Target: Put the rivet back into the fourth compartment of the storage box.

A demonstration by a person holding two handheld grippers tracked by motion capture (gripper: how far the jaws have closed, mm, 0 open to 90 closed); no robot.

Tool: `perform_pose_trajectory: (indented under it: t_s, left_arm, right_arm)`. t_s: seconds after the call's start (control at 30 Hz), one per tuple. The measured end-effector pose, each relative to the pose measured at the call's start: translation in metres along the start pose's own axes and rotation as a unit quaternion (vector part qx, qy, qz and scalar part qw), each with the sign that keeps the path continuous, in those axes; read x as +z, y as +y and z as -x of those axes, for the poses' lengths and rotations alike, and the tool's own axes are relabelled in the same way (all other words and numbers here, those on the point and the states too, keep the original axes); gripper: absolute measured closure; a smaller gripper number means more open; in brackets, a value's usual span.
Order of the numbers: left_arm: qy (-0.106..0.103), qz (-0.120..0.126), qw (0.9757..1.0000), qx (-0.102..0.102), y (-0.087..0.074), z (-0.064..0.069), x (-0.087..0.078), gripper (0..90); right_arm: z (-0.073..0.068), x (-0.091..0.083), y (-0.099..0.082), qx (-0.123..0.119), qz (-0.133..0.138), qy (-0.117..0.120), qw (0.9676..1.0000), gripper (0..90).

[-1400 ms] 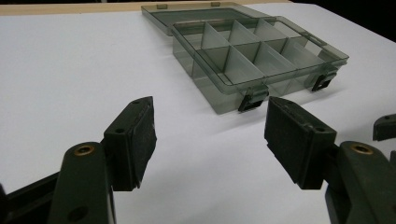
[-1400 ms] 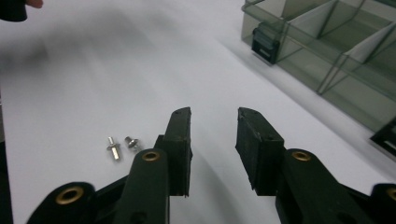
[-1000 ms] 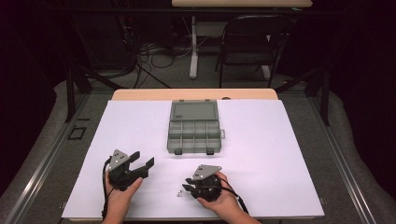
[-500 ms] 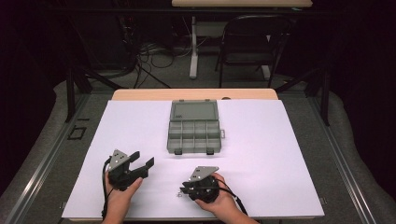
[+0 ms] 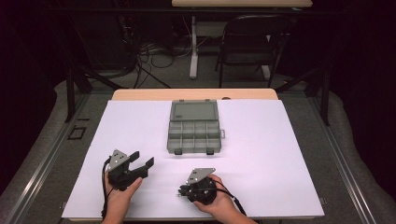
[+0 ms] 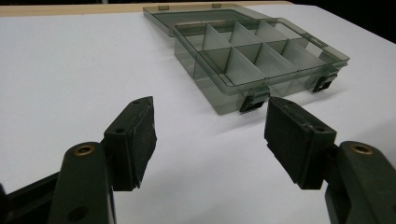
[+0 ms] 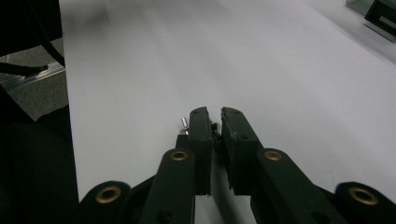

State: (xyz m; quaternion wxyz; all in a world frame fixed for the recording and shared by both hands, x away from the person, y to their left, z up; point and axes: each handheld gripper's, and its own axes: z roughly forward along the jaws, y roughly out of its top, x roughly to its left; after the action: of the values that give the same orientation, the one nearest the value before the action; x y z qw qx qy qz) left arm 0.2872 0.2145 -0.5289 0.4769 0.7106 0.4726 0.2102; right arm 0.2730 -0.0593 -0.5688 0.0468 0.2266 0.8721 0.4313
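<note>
Jaws of the right gripper (image 7: 214, 122) have just been closing on a small metal part (image 7: 184, 122), near the open box (image 5: 194, 128); left gripper (image 5: 141, 159) gapes released, waiting.
</note>
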Motion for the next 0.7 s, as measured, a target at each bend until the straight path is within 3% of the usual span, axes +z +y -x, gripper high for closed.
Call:
perform_pose_trajectory:
  t_s: [0.07,0.7]
  left_arm:
    - [0.000,0.000,1.0000,0.000,0.0000,-0.0001,-0.0001,33.9]
    - [0.001,0.000,1.0000,0.001,0.0001,-0.0003,-0.0003,33.9]
  right_arm:
    - [0.0003,-0.0010,0.0005,-0.002,-0.009,0.004,1.0000,84.8]
    - [0.0002,-0.0012,0.0011,0.003,-0.004,0.004,1.0000,88.8]
